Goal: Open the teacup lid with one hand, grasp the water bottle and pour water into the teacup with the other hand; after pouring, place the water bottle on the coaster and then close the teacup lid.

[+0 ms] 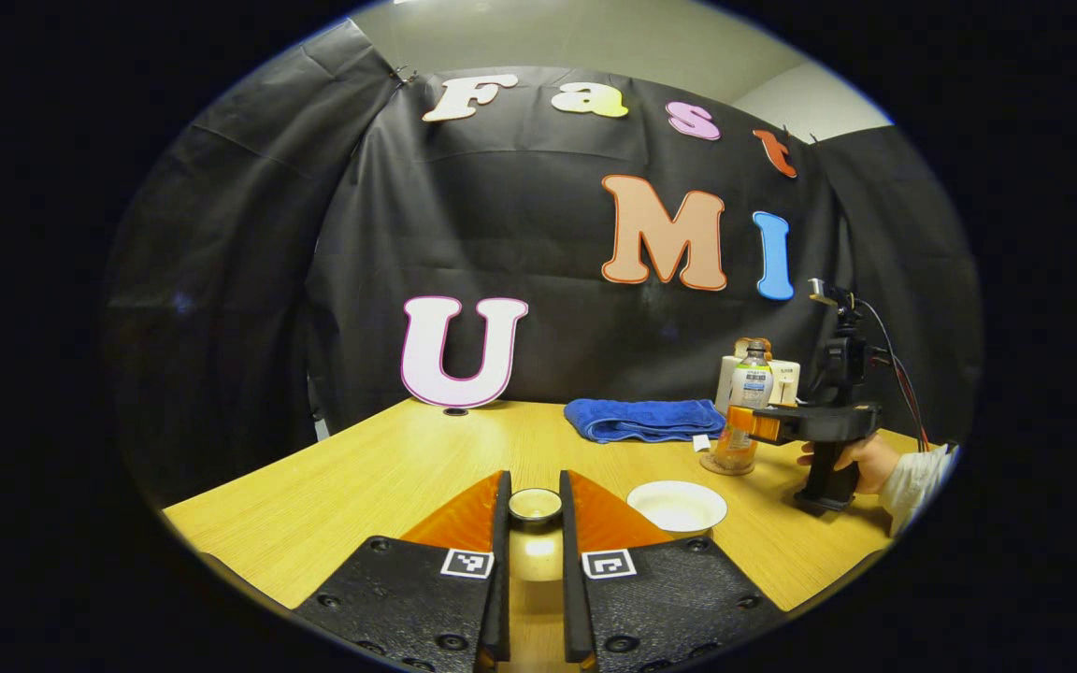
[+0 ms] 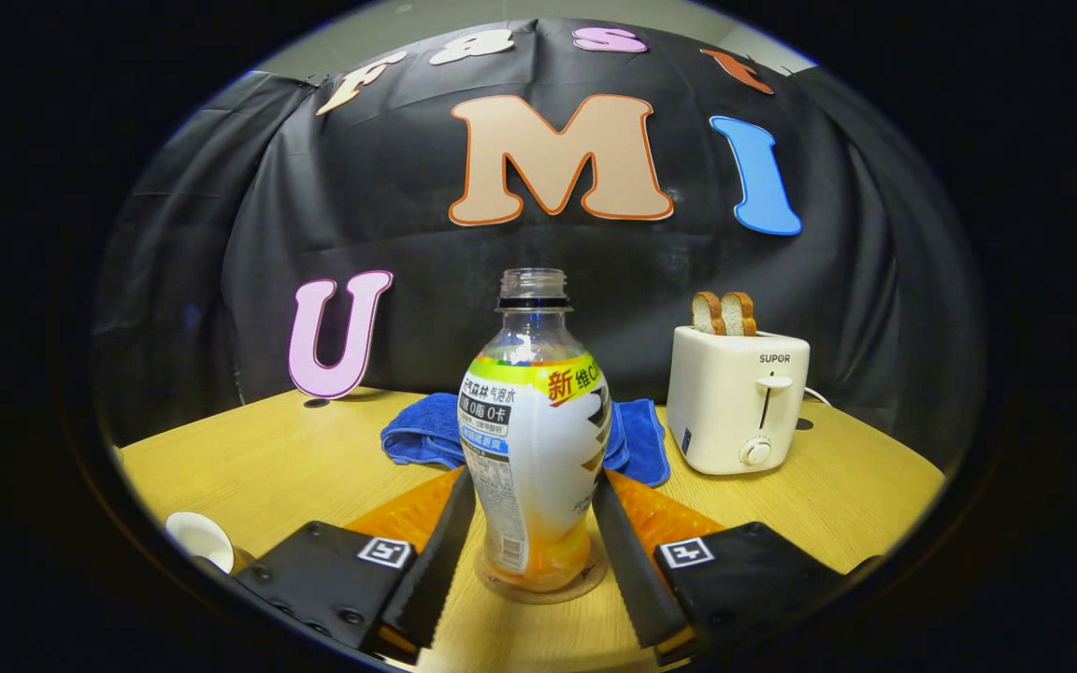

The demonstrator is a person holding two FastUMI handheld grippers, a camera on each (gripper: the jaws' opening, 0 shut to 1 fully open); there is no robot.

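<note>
On the wooden table [image 2: 267,467], right gripper [image 2: 533,523] clasps the bottle [image 2: 533,449]; left gripper [image 1: 535,509] pinches the lid [image 1: 535,505].

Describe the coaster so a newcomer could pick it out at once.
Start at the white toaster against the back wall of the wooden table. In front of it stands a clear plastic bottle; the round tan coaster lies flat under it, unlike the blue towel behind.

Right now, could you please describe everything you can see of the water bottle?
The water bottle is clear plastic with a printed wrap label, uncapped, holding some orange liquid at the bottom. It stands upright on a round coaster on the wooden table. The right gripper brackets its lower body, fingers close against both sides; whether they press is unclear.
</note>
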